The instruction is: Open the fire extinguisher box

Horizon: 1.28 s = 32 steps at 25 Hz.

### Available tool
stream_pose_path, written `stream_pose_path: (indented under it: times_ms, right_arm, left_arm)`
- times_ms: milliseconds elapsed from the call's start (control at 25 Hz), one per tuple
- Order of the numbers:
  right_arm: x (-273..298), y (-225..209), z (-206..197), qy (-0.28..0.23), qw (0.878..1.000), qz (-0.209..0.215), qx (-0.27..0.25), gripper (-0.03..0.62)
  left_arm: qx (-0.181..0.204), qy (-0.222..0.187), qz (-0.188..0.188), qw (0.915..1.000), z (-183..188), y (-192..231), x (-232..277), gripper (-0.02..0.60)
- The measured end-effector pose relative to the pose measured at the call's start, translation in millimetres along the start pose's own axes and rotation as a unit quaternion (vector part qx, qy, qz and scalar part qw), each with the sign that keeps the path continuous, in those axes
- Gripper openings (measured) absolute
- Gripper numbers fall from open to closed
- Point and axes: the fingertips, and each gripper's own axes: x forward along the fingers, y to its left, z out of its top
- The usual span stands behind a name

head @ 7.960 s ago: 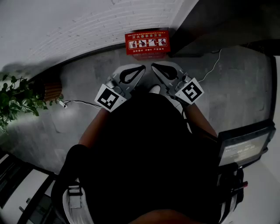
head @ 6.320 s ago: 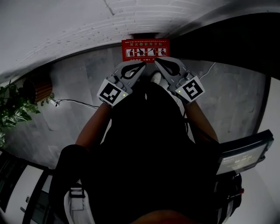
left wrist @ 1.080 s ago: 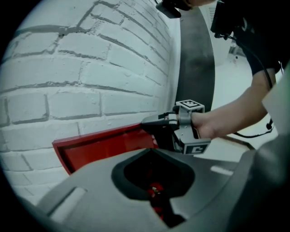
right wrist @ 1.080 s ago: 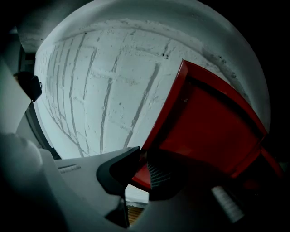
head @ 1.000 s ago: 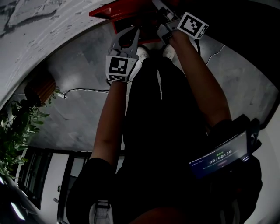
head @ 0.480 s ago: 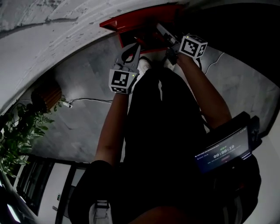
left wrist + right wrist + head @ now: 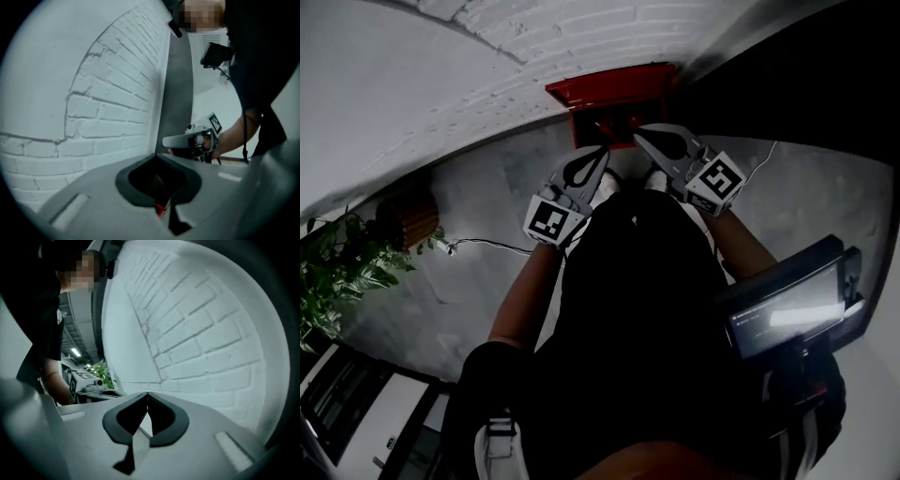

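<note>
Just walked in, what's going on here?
A person stands at a white brick wall with a gripper in each hand. The left gripper and right gripper are both shut and hold nothing, poised above the red box on the floor by the wall. The box looks open, with its lid swung up, though the view is dim.

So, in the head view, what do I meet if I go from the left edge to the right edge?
Green plant → brown planter → white cable on the floor → left gripper → right gripper → lit screen.
</note>
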Motion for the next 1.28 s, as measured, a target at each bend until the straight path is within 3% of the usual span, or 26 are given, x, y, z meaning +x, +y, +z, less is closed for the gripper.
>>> stream_pose_path:
  times_ms: [160,360,760,1120,1280]
  right_arm:
    - [8.0,42.8,22.7,0.001,0.997,0.054,-0.048,0.01]
    - [-5.3,77.5,74.7,0.003,0.992,0.07,-0.109,0.011]
    - [-18.5,92.0,97.7,-0.006,0.992,0.066,-0.11,0.011]
    - [-23.4,99.3,113.4,-0.008,0.991,0.06,-0.124,0.011]
    - [-22.2,92.0,112.0,-0.011,0.991,0.055,-0.119,0.011]
  left_arm:
    - [-0.033,-0.015,0.001,0.9993,30.9,-4.0,-23.3,0.003]
    - [-0.026,-0.044,0.006,0.9987,86.4,-25.0,-42.5,0.003]
    - [0.014,-0.077,-0.013,0.9968,122.9,-43.2,-33.0,0.003]
    - [0.022,-0.092,-0.021,0.9953,135.7,-51.7,-28.9,0.003]
    - [0.021,-0.076,-0.028,0.9965,134.9,-52.8,-26.3,0.003]
